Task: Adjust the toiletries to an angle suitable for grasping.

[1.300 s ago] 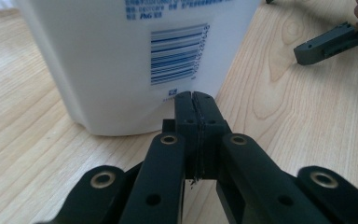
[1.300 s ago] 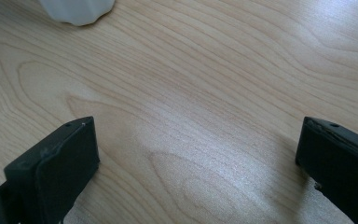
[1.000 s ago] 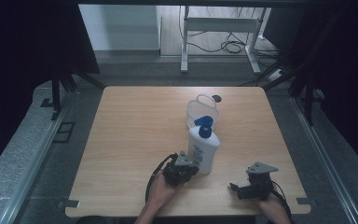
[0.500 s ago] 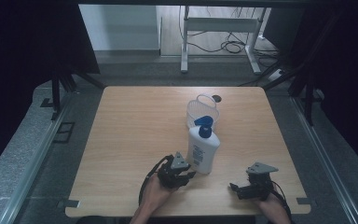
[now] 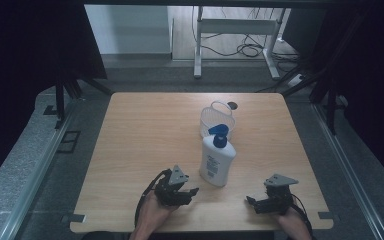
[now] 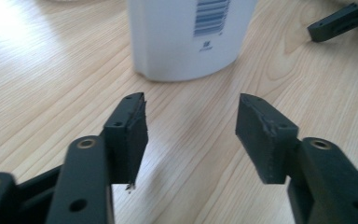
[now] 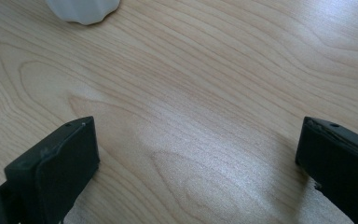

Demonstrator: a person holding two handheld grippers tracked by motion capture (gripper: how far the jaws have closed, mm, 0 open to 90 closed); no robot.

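Note:
A white bottle (image 5: 216, 162) with a blue pump cap stands upright on the wooden table (image 5: 145, 135), right of the middle. My left gripper (image 5: 194, 193) sits just left of the bottle's base and apart from it. Its jaws have just been opening and nothing is between them. In the left gripper view the bottle (image 6: 186, 37) stands beyond the open left gripper (image 6: 191, 116). My right gripper (image 5: 250, 201) rests near the front edge, to the right of the bottle, with its jaws wide open. The right gripper view shows the right gripper (image 7: 196, 140) over bare wood and the bottle's base (image 7: 84, 9) at top left.
A small white wire basket (image 5: 218, 119) stands directly behind the bottle. A dark round spot (image 5: 232, 105) lies near the far edge. The right gripper's fingertips (image 6: 338, 21) appear at the top right of the left gripper view. Black curtains and a metal frame surround the table.
The left gripper has drawn back from the bottle's side, to the left and toward the front edge, and its jaws have opened. The bottle stays upright. The right gripper has not moved.

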